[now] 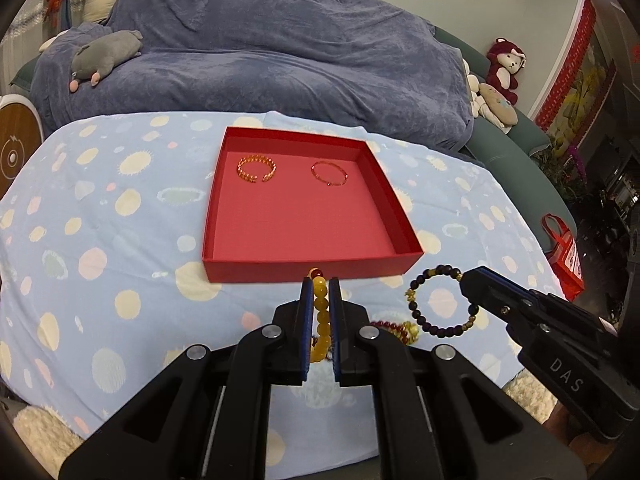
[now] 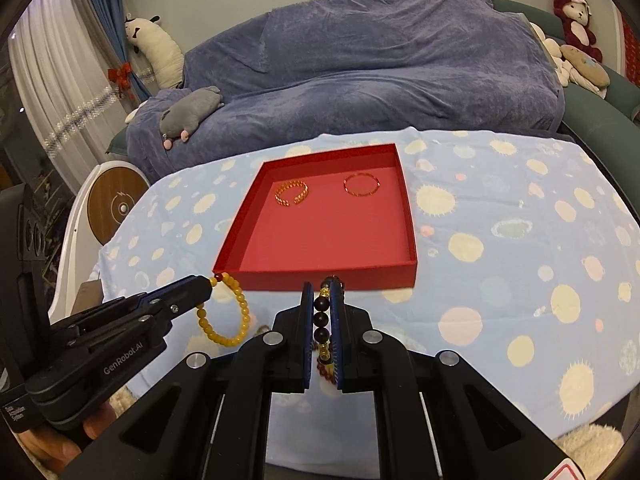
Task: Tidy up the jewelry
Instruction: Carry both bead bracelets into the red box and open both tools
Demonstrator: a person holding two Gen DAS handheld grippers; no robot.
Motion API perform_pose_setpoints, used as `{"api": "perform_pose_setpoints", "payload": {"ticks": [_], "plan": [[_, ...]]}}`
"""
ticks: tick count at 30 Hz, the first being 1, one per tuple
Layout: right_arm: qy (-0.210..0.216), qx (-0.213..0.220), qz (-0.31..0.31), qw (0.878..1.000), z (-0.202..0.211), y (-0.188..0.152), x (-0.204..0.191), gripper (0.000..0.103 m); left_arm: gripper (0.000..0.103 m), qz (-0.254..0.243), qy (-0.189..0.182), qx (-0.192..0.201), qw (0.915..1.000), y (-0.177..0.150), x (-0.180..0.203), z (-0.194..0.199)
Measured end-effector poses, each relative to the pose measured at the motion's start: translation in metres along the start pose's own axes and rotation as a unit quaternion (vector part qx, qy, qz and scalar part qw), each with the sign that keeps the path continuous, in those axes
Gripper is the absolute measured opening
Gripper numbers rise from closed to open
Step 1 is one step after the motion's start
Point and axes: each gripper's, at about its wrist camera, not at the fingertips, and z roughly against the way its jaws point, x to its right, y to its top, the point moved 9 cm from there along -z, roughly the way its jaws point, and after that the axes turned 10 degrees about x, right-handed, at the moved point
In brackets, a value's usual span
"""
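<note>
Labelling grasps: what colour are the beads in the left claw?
Yellow amber bracelet, shut in the left claw; clearest in right wrist view.

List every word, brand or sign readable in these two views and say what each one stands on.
"DAS": white letters on the black body of the right tongs.
"GenRobot.AI": on the body of the left tongs.
Small white label at the rear of the left tongs: too small to read.
Red bag beside the table: white print, blurred, unreadable.
Round wooden disc: a circular mark, no readable text.
</note>
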Motion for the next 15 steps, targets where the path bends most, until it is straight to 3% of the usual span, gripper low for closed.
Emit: {"api": "perform_pose_setpoints", "payload": {"ticks": [8, 15], "plan": [[0.008, 0.012, 0.007, 1.0, -0.061, 0.06, 0.003, 0.009, 0.007, -0.009, -0.023, 0.013, 0.9996, 0.06, 0.01, -0.056], [-0.015, -0.018, 0.008, 1.0, -0.123, 0.068, 0.03, 0.009, 0.007, -0.026, -0.015, -0.012, 0.9995, 0.073, 0.002, -0.121]]}}
